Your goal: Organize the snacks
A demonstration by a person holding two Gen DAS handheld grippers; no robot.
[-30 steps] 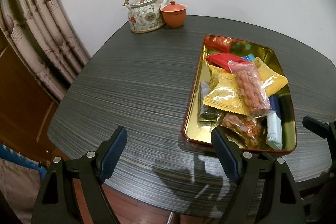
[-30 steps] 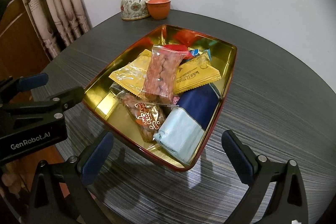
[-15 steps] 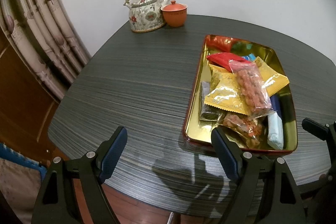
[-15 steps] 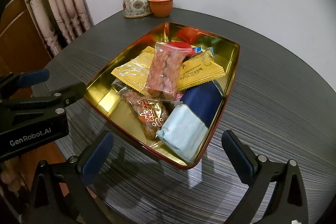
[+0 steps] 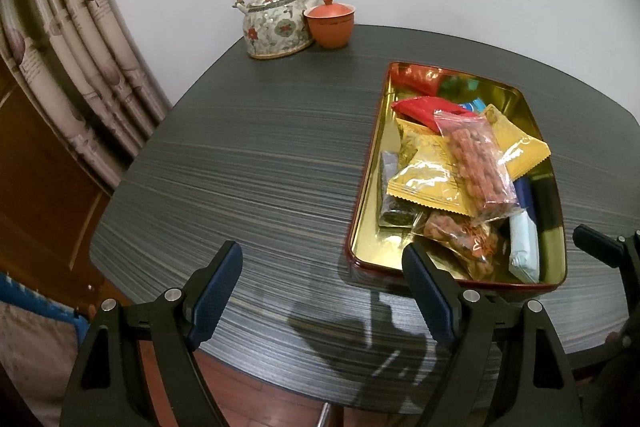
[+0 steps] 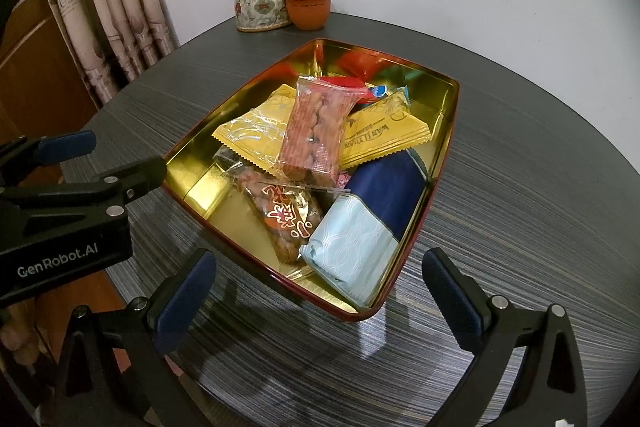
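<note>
Snacks (image 6: 316, 143) lie heaped in the gold tray (image 6: 442, 115); left gripper (image 5: 322, 291) and right gripper (image 6: 316, 293) hover empty, jaws spread. Sorted already or awaiting sorting, I can't judge.

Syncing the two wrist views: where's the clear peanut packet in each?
Left wrist: peanut packet right of centre, atop yellow packets in the gold tray.
Right wrist: peanut packet centre frame, same pile.
Shared landmark: floral teapot, far table edge.
</note>
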